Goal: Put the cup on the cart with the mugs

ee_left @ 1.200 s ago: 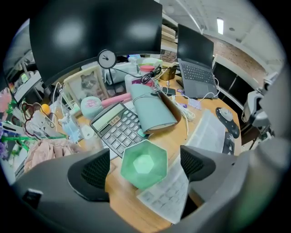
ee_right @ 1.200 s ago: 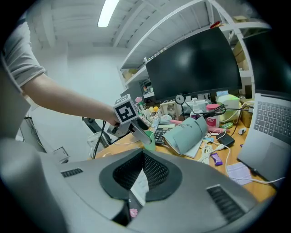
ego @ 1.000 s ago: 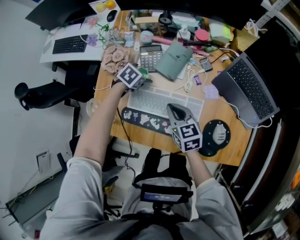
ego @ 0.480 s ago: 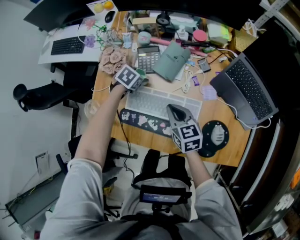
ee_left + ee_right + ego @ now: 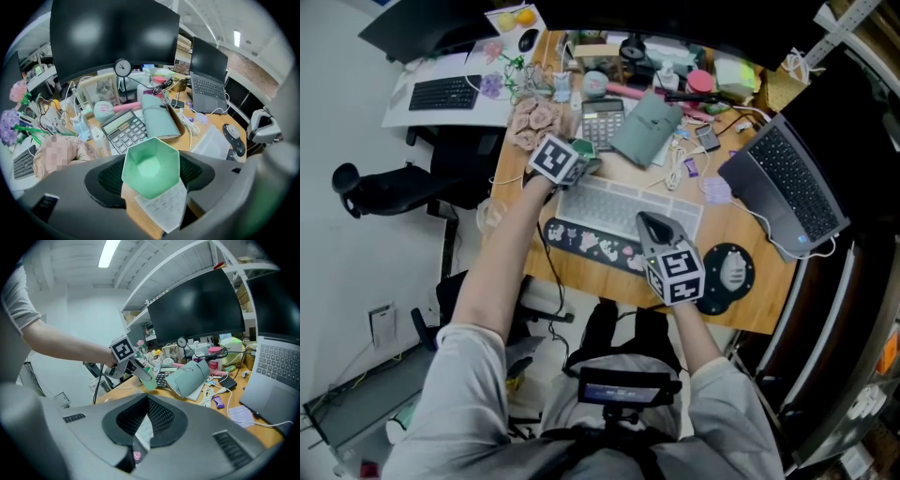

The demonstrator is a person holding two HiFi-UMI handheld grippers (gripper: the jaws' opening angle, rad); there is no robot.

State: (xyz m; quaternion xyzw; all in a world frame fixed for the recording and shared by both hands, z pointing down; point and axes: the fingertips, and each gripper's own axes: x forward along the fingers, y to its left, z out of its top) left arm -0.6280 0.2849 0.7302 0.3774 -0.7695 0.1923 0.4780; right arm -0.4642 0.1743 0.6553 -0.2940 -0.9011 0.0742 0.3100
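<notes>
The left gripper point(image 5: 152, 177) pinches the green cup point(image 5: 151, 164) (right gripper point(image 5: 140, 425) pressed together, empty). A weak squeeze could let it slip onto the messy desk point(image 5: 727, 220).

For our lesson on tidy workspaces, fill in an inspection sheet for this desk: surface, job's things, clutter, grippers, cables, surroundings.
Surface: wooden desk, crowded, little bare wood.
Job's things: green hexagonal cup between the jaws of the left gripper; cart and mugs: nothing seen.
Clutter: calculator, grey-green pouch, white keyboard, patterned wrist rest, laptop, mouse, small clock.
Grippers: left gripper shut on the cup; right gripper shut, empty, over the keyboard and wrist rest.
Cables: white cable loops beside the pouch; white lead by the laptop.
Surroundings: black office chair; white side desk with black keyboard.
</notes>
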